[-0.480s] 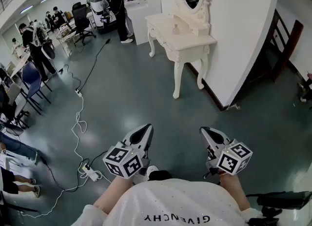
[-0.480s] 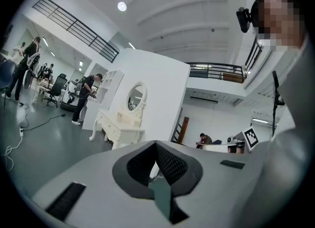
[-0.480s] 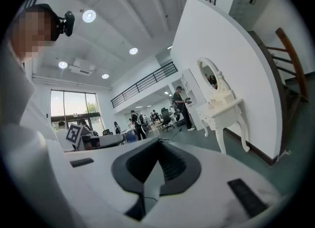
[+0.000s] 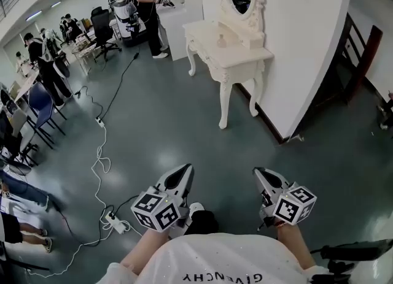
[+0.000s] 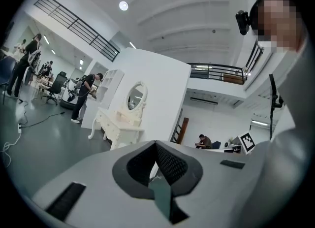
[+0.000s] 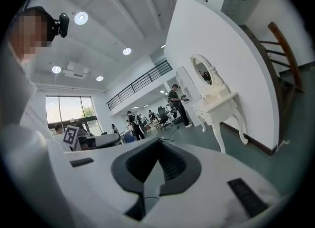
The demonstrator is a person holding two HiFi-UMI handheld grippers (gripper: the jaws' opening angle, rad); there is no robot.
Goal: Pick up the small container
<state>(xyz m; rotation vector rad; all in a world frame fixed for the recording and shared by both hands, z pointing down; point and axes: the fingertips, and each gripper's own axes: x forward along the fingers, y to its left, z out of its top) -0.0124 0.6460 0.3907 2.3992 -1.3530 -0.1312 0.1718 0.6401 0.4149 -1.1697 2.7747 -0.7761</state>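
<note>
Small cream container (image 4: 221,40) on the white dressing table (image 4: 241,56) came slightly nearer, but I am well apart yet, left gripper (image 4: 185,170) and right gripper (image 4: 258,172) clenched empty.

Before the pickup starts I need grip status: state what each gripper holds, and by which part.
Nothing is held: the left gripper and right gripper both have jaws together, nothing between them.

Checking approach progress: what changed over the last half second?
Very little. The dressing table and both grippers sit slightly lower in the head view, which fits the person stepping toward it. Nothing was taken hold of or let go. Unchanged: left gripper and right gripper shut and empty, side by side; small container on the table.
</note>
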